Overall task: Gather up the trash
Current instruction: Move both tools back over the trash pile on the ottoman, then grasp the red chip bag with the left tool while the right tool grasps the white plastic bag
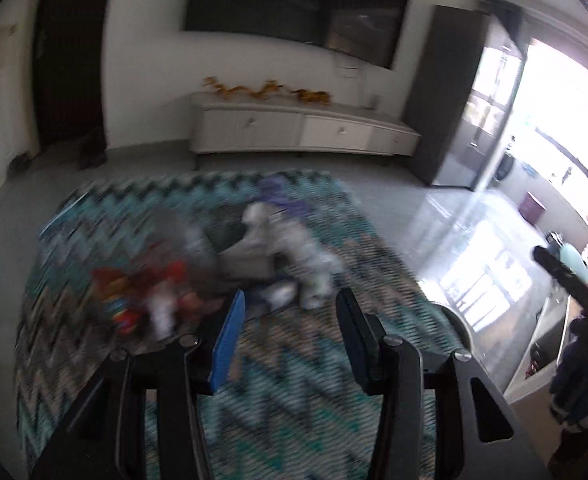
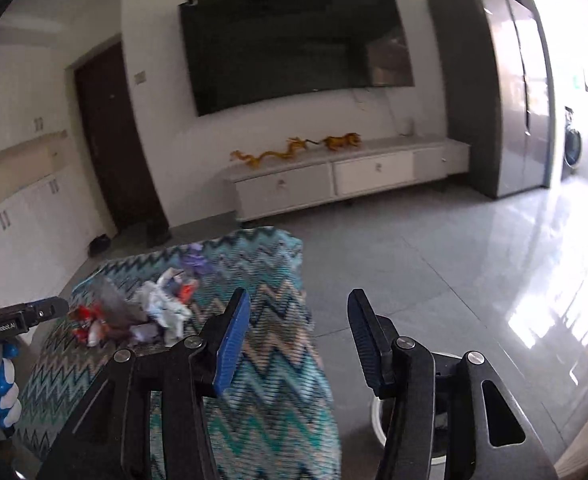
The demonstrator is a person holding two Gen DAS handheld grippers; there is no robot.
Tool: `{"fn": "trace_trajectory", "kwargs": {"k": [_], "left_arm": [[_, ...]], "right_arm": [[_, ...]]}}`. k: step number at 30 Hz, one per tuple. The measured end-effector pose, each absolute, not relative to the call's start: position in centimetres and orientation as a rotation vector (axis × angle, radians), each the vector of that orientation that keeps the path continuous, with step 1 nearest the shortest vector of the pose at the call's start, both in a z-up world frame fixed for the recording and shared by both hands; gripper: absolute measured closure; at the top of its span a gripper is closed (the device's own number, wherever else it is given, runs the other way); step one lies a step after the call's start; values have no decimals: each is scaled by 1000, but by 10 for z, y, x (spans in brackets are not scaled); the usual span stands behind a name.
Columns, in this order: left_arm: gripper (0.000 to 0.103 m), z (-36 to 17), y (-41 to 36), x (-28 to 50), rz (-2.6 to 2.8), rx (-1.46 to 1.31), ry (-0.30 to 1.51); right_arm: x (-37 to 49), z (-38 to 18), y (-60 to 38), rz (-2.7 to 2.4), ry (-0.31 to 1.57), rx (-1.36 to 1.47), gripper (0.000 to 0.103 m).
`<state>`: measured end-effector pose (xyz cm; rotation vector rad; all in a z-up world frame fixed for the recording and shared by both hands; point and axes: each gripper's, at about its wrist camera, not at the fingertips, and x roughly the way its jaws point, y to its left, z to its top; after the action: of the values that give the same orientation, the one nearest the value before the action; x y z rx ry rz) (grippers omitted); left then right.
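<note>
Both your grippers, left (image 1: 289,312) and right (image 2: 298,316), gape empty; crumpled trash (image 2: 161,308) lies left-ahead, cloth edge (image 2: 306,280) between right fingers.

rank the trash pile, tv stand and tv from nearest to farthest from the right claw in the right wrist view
From the right claw, open and empty:
1. Trash pile: ahead to the left, on the zigzag cloth.
2. TV stand: across the floor, against the far wall.
3. TV: on that wall, above the stand, farthest.
</note>
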<state>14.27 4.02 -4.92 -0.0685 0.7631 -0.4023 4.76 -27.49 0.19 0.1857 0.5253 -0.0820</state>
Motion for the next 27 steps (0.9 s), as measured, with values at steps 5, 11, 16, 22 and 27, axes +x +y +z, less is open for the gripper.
{"fn": "trace_trajectory", "kwargs": {"k": [5, 11, 16, 22, 27], "left_arm": [[57, -72, 113, 144, -305, -184, 799], [55, -93, 169, 149, -238, -301, 827], [47, -99, 179, 157, -230, -308, 832], [44, -111, 164, 180, -258, -260, 859], [43, -126, 151, 202, -273, -218, 892]], "right_arm": [[54, 2, -252, -47, 543, 153, 47], [72, -5, -228, -9, 585, 126, 47], [101, -15, -192, 70, 644, 57, 43], [139, -33, -142, 193, 709, -28, 40], [169, -51, -113, 262, 751, -72, 40]]}}
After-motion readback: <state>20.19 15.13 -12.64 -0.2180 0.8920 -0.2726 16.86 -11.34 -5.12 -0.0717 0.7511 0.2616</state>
